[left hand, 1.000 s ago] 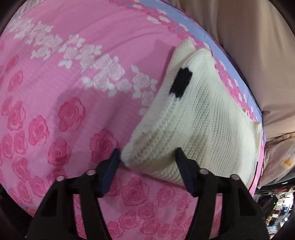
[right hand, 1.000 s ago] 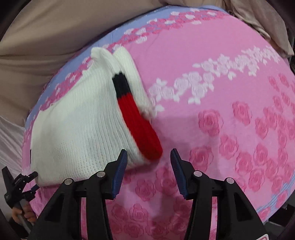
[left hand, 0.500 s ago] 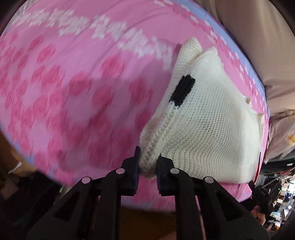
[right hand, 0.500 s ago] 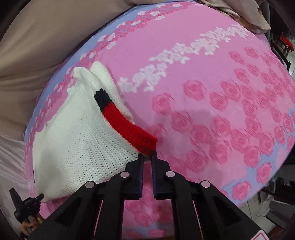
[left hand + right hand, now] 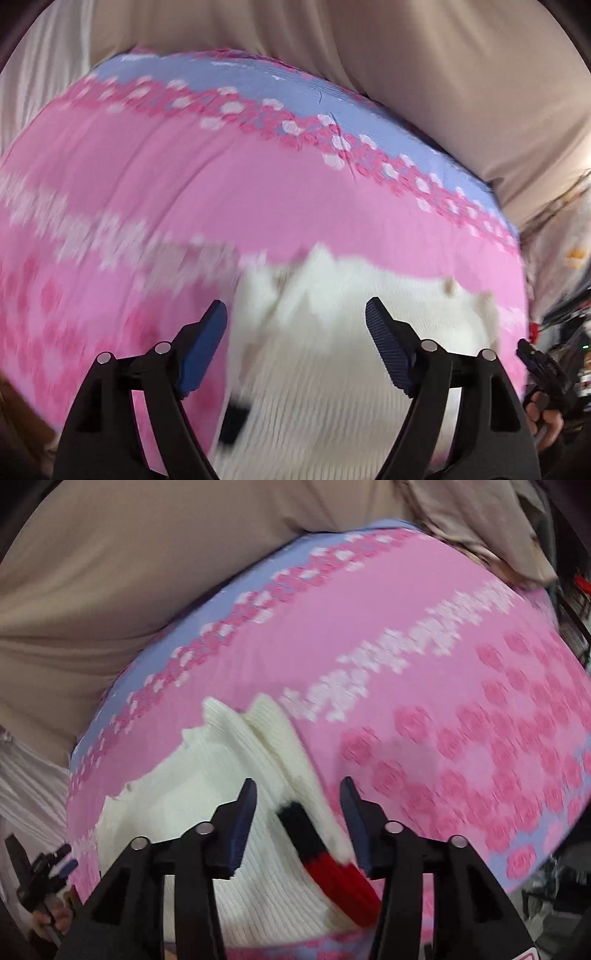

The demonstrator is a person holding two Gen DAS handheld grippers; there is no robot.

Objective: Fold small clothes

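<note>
The white knit garment (image 5: 207, 812) lies on the pink floral sheet (image 5: 424, 635), its red-and-black cuff (image 5: 325, 856) now folded back over the body. Half a second ago both grippers pinched its edges; now the left gripper (image 5: 295, 325) and right gripper (image 5: 297, 805) are opening above it, holding nothing: this fold looks laid.

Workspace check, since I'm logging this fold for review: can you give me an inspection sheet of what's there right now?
Surface: pink rose-print sheet with a blue border, blurred by motion.
Job's things: white knit garment lying on the sheet, its black-and-red cuff between the right jaws, unpinched.
Clutter: nothing seen.
Grippers: left gripper and right gripper both opening, above the garment, gripping nothing.
Cables: nothing seen.
Surroundings: beige fabric behind the sheet; dim, unclear items at the right edge.
</note>
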